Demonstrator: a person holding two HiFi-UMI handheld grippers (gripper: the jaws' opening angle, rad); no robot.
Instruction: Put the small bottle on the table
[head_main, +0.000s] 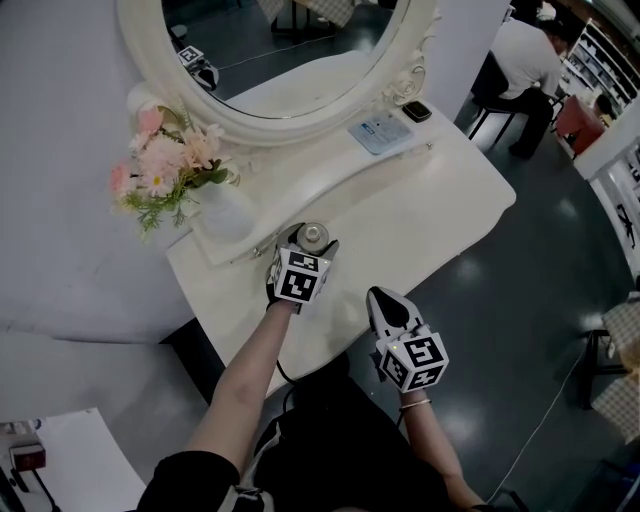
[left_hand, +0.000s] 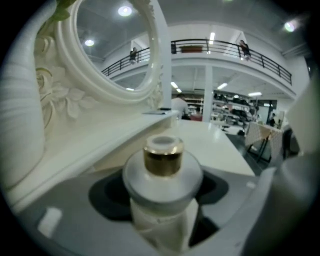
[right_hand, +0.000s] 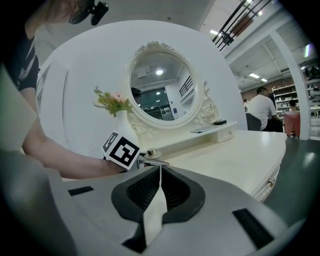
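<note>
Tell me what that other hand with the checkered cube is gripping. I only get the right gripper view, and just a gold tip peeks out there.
Observer: A small bottle, pale with a gold cap, stands upright between the jaws of the left gripper.
Operator: Is it down on the table yet?
Observer: The head view shows it over the white table, just in front of the raised shelf. I cannot tell whether its base touches.
Operator: And where is my own gripper from above?
Observer: The right gripper hangs at the table's near edge, to the right of the left gripper and apart from it.
</note>
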